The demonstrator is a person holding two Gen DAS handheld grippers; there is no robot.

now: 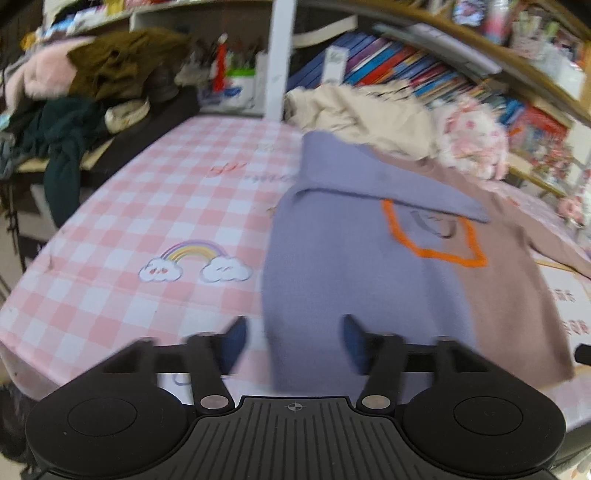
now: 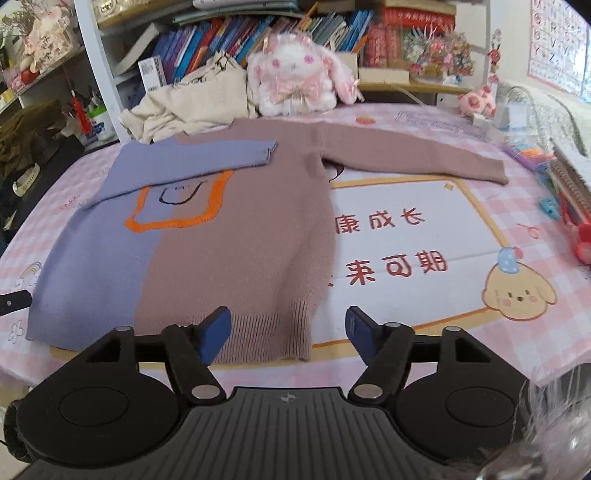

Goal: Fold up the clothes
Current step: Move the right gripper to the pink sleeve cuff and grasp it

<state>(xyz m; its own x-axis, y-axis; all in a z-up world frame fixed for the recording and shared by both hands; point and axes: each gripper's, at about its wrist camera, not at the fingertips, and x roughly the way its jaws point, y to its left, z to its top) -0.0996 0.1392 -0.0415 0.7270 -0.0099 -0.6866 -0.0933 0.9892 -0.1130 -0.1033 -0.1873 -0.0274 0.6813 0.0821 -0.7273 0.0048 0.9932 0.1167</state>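
Observation:
A sweater, half lavender and half mauve-brown (image 2: pixel 221 236) (image 1: pixel 354 266), lies flat on the pink checked tablecloth (image 1: pixel 147 206) with an orange-outlined smiley on its chest. Its lavender sleeve (image 2: pixel 207 155) is folded across the chest; the brown sleeve (image 2: pixel 413 155) stretches out to the right. My left gripper (image 1: pixel 293 341) hovers over the lavender hem edge, open, nothing between its blue pads. My right gripper (image 2: pixel 288 334) hangs above the ribbed brown hem corner, open and holding nothing. The left gripper's tip (image 2: pixel 14 301) pokes in at the left edge of the right wrist view.
A cream garment (image 2: pixel 195 99) and a plush rabbit (image 2: pixel 295 70) lie behind the sweater against full bookshelves (image 2: pixel 258 33). Dark and brown clothes (image 1: pixel 92 92) pile at the far left. Notebooks and pens (image 2: pixel 561 184) crowd the table's right side.

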